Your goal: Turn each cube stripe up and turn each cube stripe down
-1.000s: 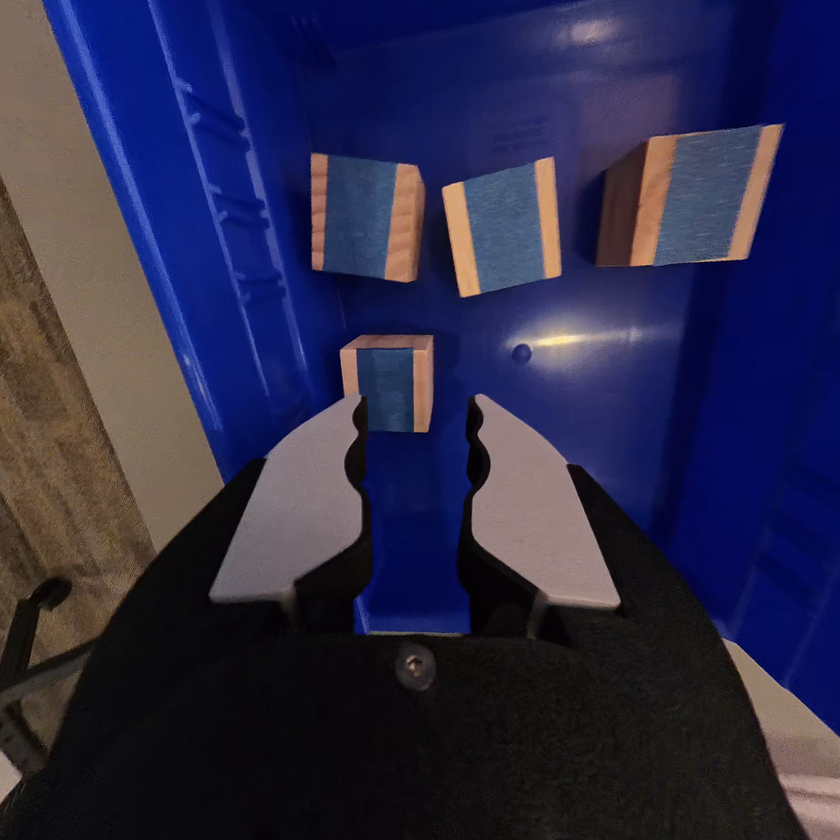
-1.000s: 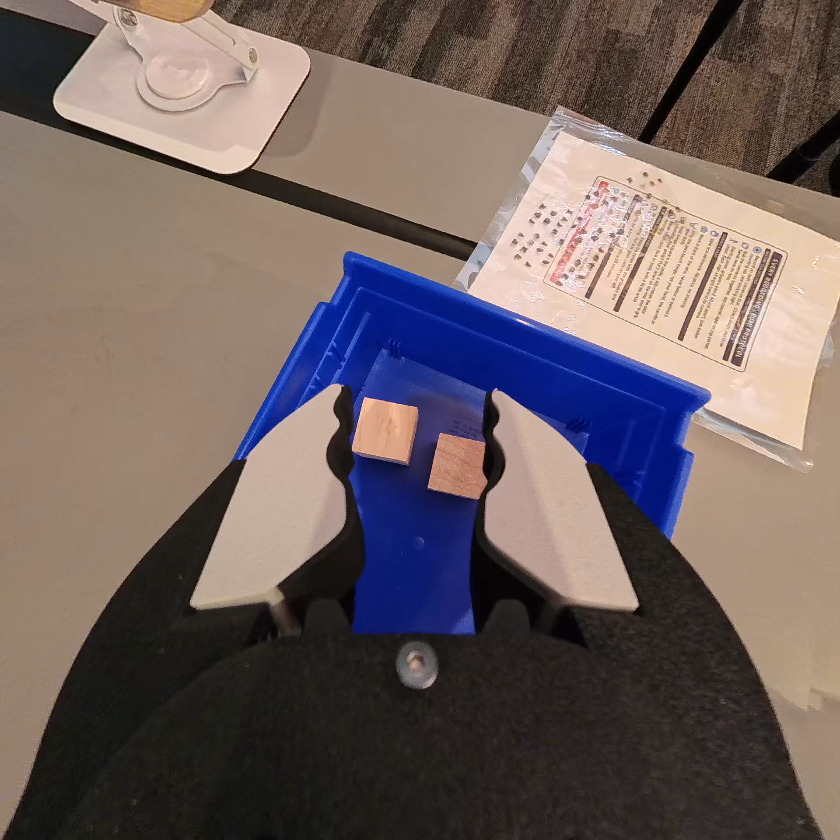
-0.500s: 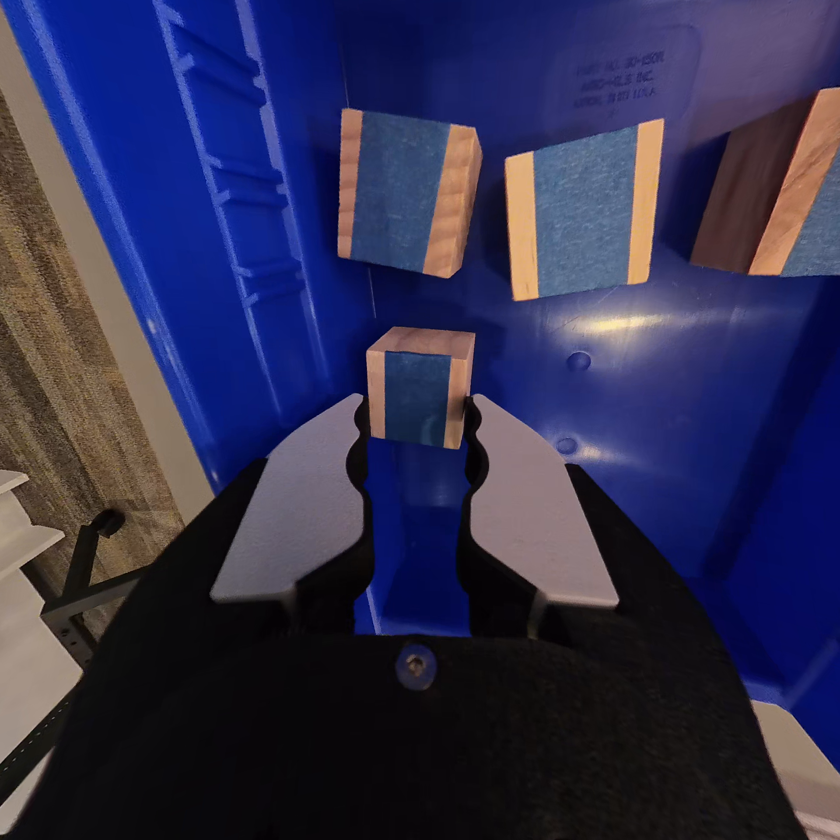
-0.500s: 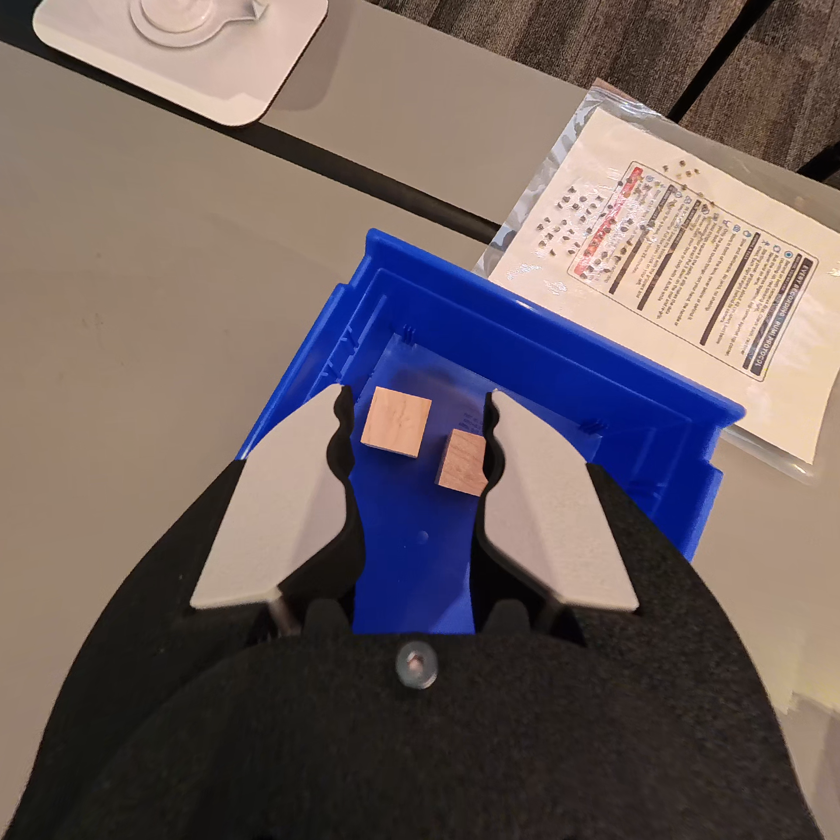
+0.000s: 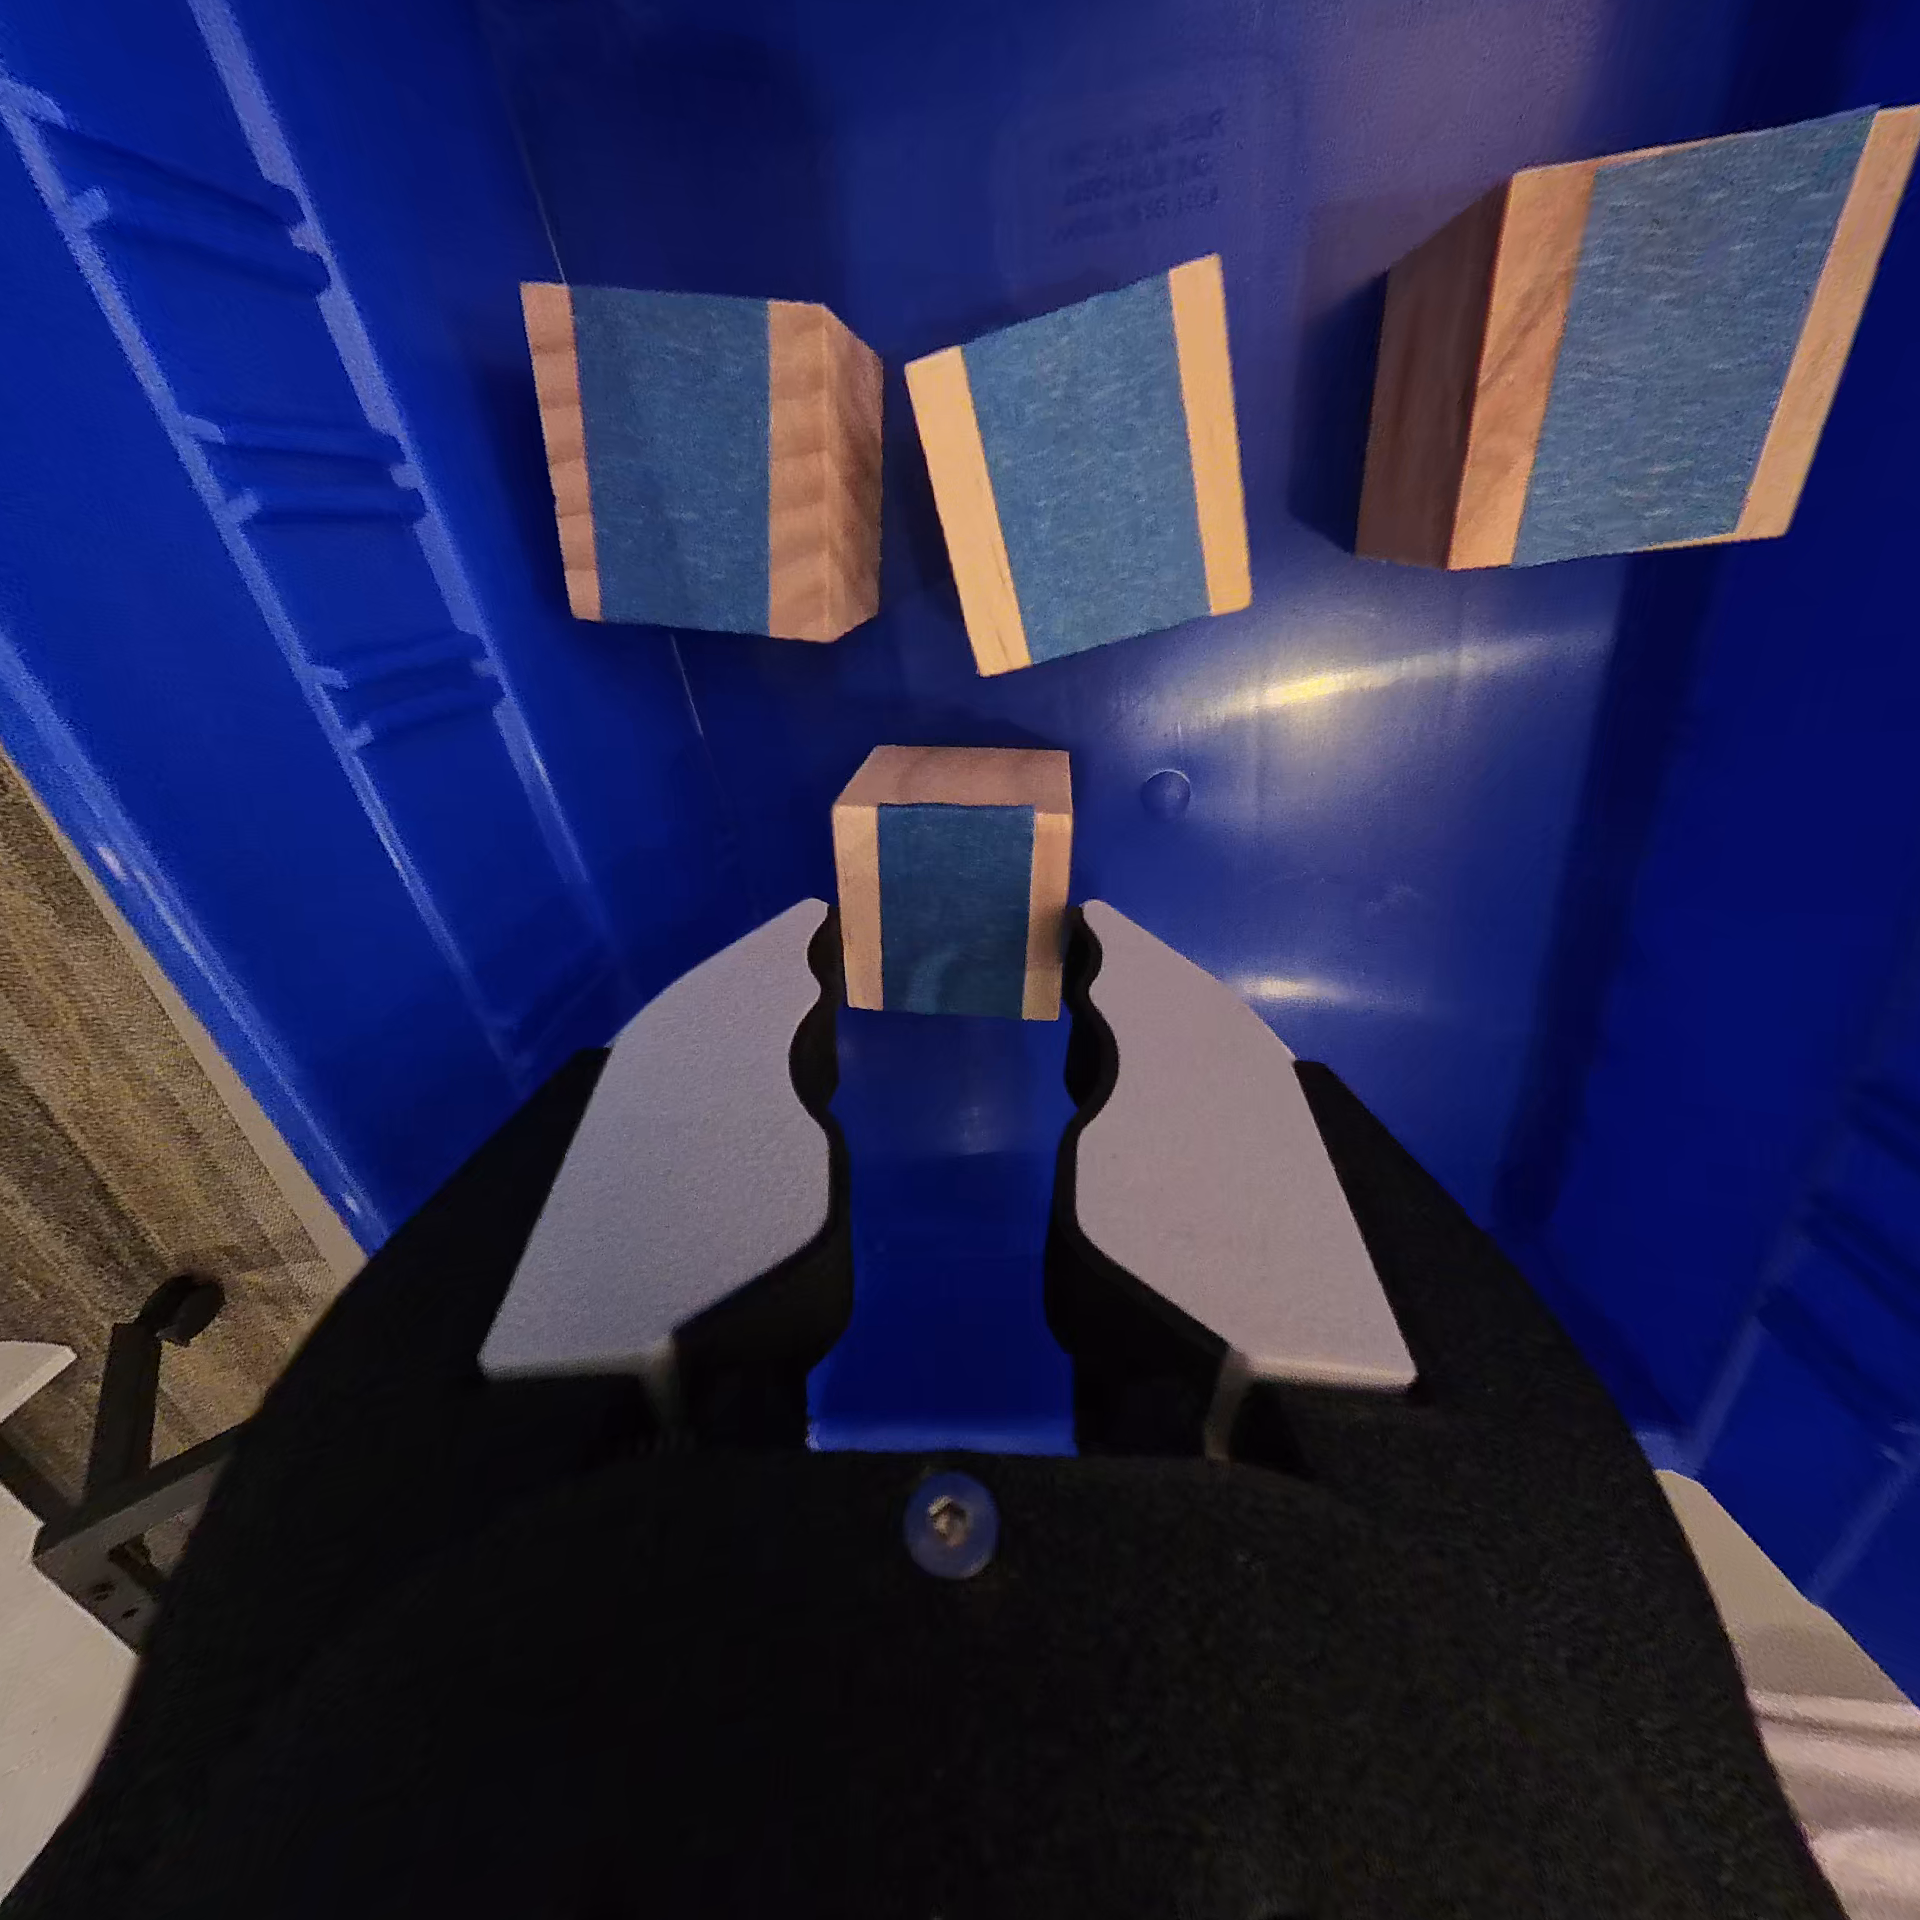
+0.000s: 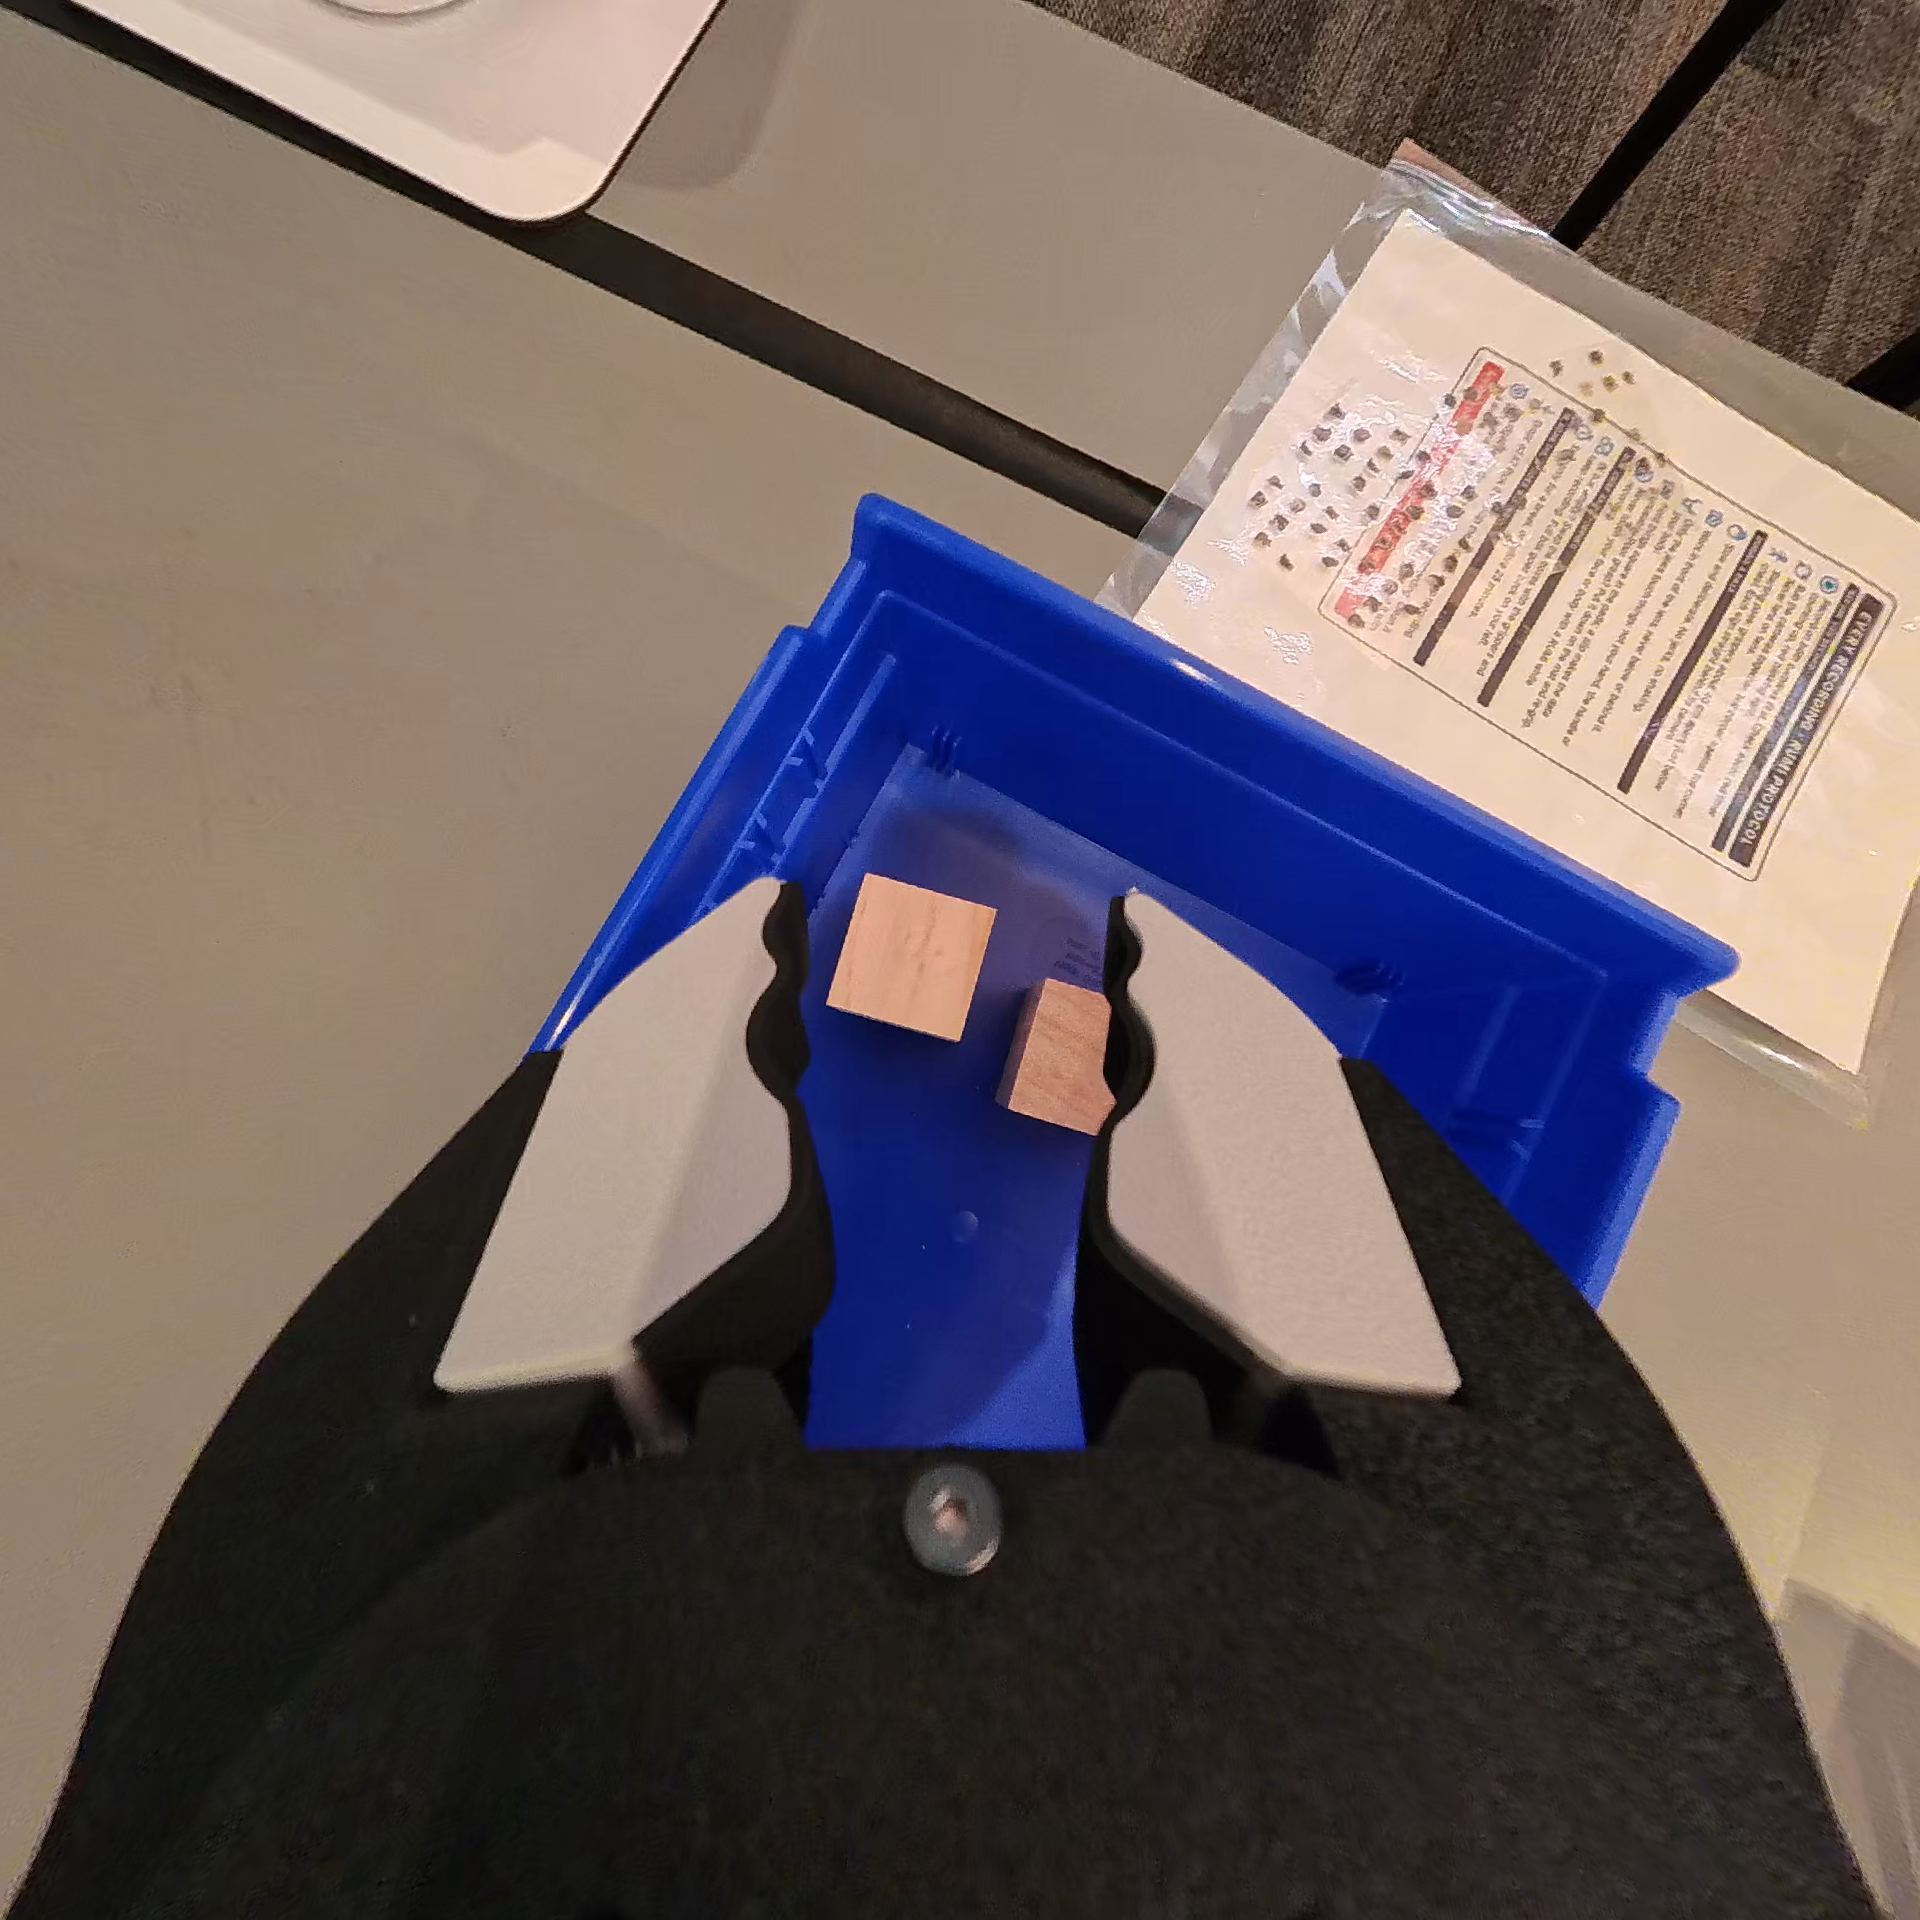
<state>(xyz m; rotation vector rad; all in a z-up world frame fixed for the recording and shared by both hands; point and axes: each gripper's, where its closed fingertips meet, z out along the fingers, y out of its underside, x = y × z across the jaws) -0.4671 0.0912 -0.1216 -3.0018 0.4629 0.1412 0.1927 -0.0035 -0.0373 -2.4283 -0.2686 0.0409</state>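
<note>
straddling small striped cube in blue bin, left gripper jaws open; right gripper open above two plain-faced cubes.

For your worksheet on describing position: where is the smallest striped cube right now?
In the left wrist view, the smallest striped cube sits between the tips of the left claw, inside the blue bin, below the leftmost cube and middle cube.
</note>
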